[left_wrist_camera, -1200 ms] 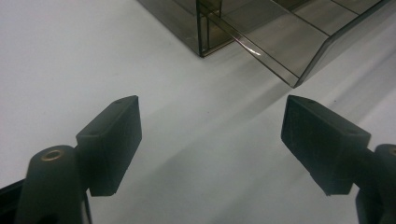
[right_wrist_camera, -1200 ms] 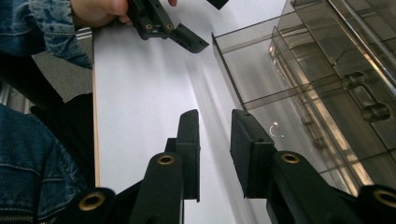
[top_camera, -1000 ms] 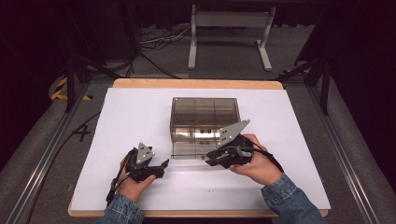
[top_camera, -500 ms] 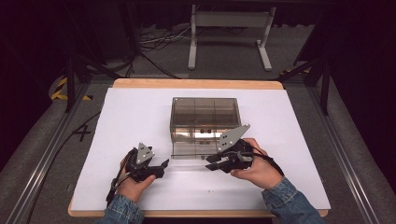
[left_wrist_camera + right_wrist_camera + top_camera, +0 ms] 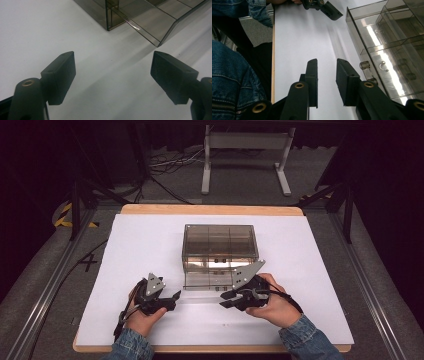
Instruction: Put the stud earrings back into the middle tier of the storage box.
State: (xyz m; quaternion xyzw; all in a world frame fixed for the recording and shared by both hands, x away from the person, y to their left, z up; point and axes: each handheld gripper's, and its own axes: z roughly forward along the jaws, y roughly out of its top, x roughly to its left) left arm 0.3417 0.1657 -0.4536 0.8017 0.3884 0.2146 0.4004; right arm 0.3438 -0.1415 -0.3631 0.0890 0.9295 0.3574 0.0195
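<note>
1. White rectangular table mat: carries everything.
2. Smoky clear plastic drawer box: mat centre, bottom drawer pulled out toward the person.
3. Left gripper: jaws spread wide, empty, near drawer's corner.
4. Right gripper: narrow gap, nothing gripped, beside drawer front.

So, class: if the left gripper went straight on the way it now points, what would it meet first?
Probably the pulled-out drawer of the smoked clear drawer box. The left gripper has open, empty jaws aimed over bare white table cover toward it, though depth is hard to judge.
</note>
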